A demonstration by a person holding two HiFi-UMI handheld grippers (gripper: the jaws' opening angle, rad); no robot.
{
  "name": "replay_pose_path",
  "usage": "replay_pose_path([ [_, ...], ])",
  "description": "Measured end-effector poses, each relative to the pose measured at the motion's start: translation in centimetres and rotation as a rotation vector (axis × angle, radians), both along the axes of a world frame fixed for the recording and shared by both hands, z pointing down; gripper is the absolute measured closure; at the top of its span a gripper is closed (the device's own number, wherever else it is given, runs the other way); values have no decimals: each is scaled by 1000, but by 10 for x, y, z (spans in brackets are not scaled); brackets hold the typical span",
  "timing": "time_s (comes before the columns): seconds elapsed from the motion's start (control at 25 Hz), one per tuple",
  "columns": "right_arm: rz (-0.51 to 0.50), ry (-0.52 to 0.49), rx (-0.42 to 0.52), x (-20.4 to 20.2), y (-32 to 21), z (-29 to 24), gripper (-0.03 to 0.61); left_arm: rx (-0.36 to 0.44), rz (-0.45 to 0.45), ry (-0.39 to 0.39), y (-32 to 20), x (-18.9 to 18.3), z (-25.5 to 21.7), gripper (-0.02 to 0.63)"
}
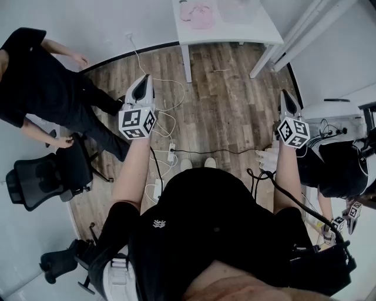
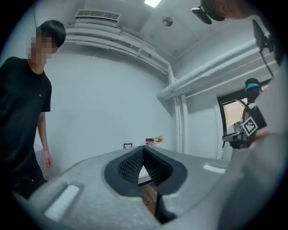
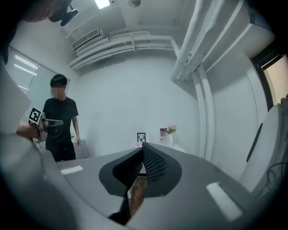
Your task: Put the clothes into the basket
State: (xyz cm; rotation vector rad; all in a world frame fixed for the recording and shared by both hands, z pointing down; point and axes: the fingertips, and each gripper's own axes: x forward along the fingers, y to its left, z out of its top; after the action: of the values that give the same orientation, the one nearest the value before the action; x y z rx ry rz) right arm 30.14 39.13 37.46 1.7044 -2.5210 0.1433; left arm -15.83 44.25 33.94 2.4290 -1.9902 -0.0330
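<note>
Pink clothes point(image 1: 197, 14) lie on the white table point(image 1: 258, 29) at the far end of the wooden floor; I cannot make out a basket. My left gripper point(image 1: 143, 88) is held out over the floor, well short of the table, its jaws meeting at the tips with nothing between them. My right gripper point(image 1: 288, 101) is level with it on the right, also shut and empty. In the left gripper view the left gripper point(image 2: 144, 147) points at a far wall. The right gripper point(image 3: 143, 144) faces the same wall in its own view, with the table small behind the jaws.
A person in black point(image 1: 35, 76) stands at the left beside an office chair point(image 1: 47, 173). Another person point(image 1: 335, 167) stands close at my right. Cables and a power strip point(image 1: 171, 153) lie on the floor in front of my feet.
</note>
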Motion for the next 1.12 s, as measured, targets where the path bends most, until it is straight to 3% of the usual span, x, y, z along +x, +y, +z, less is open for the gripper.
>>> replay_pose_path([
  [0.68,-43,0,9,22,-49,18,580,-13,-1,-32,-36,50,8,615],
  [0.88,-28,-18,-46,22,-86,39,580,-38,-10,-34,-65,40,14,615],
  [1.12,-14,-25,-52,4,-153,41,580,-20,-8,-24,-152,9,18,615],
])
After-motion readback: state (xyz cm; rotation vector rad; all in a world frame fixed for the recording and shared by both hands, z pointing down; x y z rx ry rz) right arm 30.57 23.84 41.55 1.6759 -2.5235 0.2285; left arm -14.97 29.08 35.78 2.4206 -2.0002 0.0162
